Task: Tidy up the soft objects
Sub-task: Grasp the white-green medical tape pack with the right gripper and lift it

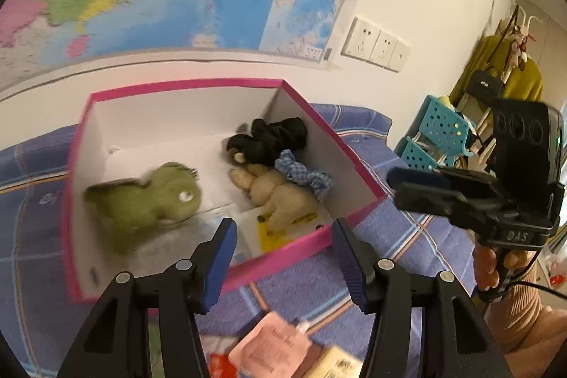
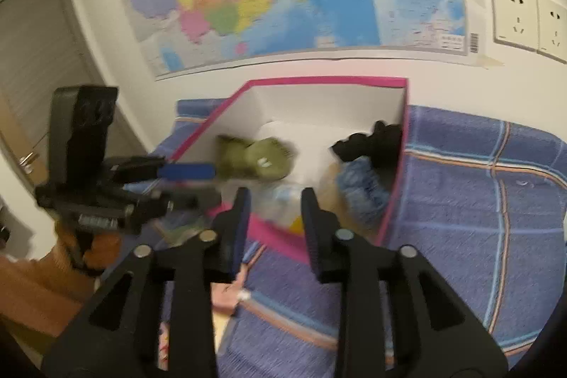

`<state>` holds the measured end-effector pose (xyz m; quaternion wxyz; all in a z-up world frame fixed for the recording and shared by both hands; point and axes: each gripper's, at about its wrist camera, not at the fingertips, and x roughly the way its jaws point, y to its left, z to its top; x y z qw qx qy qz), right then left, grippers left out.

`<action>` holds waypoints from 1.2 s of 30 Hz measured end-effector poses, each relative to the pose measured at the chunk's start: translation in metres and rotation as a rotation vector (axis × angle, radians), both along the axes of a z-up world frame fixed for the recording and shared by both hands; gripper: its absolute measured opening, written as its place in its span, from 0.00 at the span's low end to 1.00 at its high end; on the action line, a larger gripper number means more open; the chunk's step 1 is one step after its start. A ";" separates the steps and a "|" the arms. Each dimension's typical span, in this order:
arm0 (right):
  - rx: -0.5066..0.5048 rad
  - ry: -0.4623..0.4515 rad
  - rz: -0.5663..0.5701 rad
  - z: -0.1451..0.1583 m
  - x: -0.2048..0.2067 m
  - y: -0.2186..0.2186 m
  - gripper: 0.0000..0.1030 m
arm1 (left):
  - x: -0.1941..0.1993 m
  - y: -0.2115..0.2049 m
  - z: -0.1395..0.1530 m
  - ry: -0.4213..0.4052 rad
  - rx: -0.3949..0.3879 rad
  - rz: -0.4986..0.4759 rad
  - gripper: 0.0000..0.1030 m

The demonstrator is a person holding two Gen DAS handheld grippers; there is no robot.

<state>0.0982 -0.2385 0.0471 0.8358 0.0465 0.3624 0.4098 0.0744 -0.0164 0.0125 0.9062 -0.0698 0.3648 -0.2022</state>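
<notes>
- The left claw (image 1: 283, 248) hangs with its jaws apart and nothing between them, just over the near rim of the pink box (image 1: 283, 252).
- The right claw (image 2: 274, 218) also has its jaws apart and empty, poised above the box's near corner (image 2: 276, 236); in the left view it appears side-on at the right, too edge-on there to judge.
- Inside the box, the green plush toy (image 1: 152, 201) lies at the left of the floor, blurred as if in motion.
- At the right end sit a beige plush toy (image 1: 280, 197), a black soft bundle (image 1: 273, 140) and a blue checked scrunchie (image 1: 304, 174), touching one another.
- The box stands on a blue plaid blanket (image 1: 407, 243). A pink packet (image 1: 273, 346) lies on the blanket near the left claw, with other flat items beside it.
- Judgement: the green toy looks just dropped in, so this is a release step.
- The next move likely calls for drawing a claw back, finding any soft thing left outside, and closing on its bulk.
</notes>
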 end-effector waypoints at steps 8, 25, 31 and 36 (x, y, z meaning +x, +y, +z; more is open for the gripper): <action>-0.022 0.098 0.113 -0.035 -0.033 0.029 0.38 | -0.035 0.033 -0.027 0.052 0.014 0.094 0.60; -0.148 0.310 0.397 -0.111 -0.087 0.158 0.38 | -0.052 0.096 -0.090 0.200 0.038 0.252 0.60; -0.197 0.305 0.240 -0.115 -0.076 0.140 0.38 | -0.052 0.098 -0.102 0.235 0.019 0.212 0.60; -0.180 0.333 0.146 -0.117 -0.067 0.128 0.38 | -0.052 0.098 -0.108 0.263 -0.020 0.159 0.60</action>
